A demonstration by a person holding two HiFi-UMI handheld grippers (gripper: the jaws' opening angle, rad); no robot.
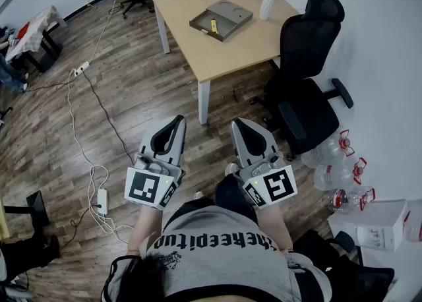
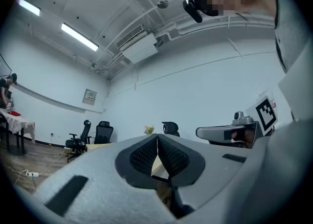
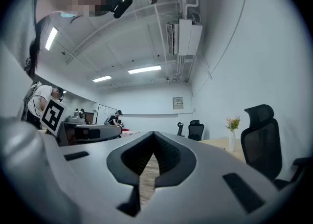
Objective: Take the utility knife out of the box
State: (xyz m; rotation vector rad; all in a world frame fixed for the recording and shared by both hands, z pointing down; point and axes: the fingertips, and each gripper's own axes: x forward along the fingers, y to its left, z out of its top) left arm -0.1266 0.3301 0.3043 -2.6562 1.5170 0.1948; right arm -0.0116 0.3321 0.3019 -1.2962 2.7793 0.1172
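On the wooden floor [image 1: 142, 76] stands a light table [image 1: 217, 57], with a black office chair [image 1: 306, 83] just beside it. Nearer to the person, the left gripper [image 1: 178, 121] and the right gripper [image 1: 237, 125] are held side by side, each with jaws pressed together and nothing between them. Well apart from both, an open box [image 1: 227, 24] lies on the table, and the yellow utility knife [image 1: 213, 26] lies inside it.
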